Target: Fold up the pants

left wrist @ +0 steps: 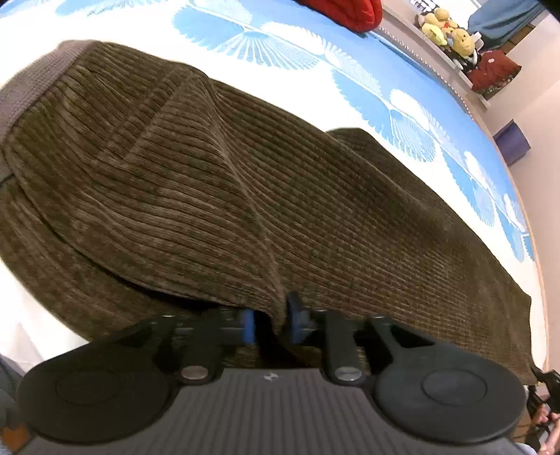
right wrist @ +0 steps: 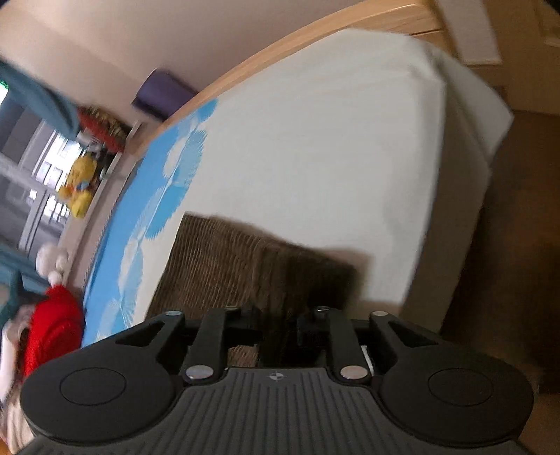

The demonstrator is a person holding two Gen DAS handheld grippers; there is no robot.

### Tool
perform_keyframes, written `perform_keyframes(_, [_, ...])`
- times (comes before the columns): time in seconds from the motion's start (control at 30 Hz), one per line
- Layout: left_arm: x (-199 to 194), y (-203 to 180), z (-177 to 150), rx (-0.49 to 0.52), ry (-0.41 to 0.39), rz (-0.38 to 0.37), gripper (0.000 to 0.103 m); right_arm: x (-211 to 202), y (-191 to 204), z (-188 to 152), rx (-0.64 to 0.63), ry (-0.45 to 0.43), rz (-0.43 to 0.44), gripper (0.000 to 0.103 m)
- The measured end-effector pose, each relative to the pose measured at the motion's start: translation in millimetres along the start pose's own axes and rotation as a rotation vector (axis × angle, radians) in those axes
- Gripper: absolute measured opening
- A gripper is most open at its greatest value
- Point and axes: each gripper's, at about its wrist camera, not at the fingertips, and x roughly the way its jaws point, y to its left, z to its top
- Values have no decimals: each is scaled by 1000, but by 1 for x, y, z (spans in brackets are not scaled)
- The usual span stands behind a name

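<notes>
Brown corduroy pants point(left wrist: 245, 196) lie spread across a bed, with a grey waistband point(left wrist: 31, 80) at the far left. My left gripper point(left wrist: 271, 320) is shut on a lifted fold of the near edge of the pants, its blue pads pinching the cloth. In the right wrist view my right gripper point(right wrist: 276, 325) is shut on another part of the pants point(right wrist: 245, 266), near the hem end, and the cloth hangs between its fingers. That view is blurred by motion.
The bed has a white and blue leaf-patterned sheet point(left wrist: 280, 45) and a wooden frame point(right wrist: 280, 45). A red cushion point(left wrist: 346, 10) lies at the far side. Yellow plush toys point(left wrist: 444, 28) sit on a shelf. A purple box point(left wrist: 512, 141) stands on the floor.
</notes>
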Motion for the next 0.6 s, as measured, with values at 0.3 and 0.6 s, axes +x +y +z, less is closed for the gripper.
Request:
perform_keyframes(0.3, [-28,15,0,-22,-70,53,58,-23,36,-15,-336,-125,-99,29])
perform_keyframes(0.6, [-39,13,9,-23,-73,10,68,-25,62,-32,-437,-154,-147,25])
